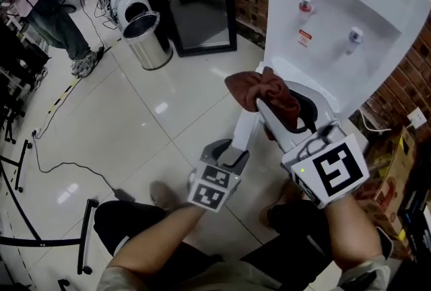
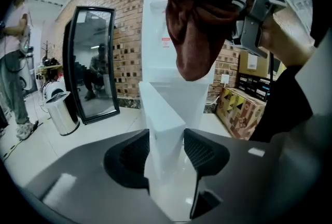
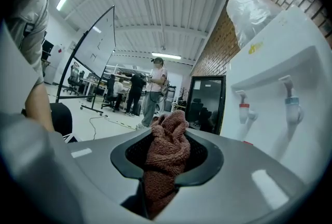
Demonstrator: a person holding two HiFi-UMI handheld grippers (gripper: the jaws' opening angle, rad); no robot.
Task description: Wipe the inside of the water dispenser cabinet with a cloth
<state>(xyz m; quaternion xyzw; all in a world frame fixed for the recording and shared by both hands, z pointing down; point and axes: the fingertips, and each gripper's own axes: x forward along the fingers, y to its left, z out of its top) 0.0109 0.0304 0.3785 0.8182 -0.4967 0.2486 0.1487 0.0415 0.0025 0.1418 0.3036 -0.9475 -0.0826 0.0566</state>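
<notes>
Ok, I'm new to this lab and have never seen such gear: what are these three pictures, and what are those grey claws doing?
There is no robot here: a person holds a hand-worked two-jaw gripper in each hand. The head view comes from a camera on the person's head, looking down. The other two views come from cameras riding on each gripper, looking along its jaws. The left gripper is clamped on the edge of a white door low on the water dispenser. The right gripper pinches a reddish-brown cloth, held up in front of the dispenser. The cubes with black-and-white squares are parts of the grippers. On the tiled floor stand a metal bin and a leaning mirror.
</notes>
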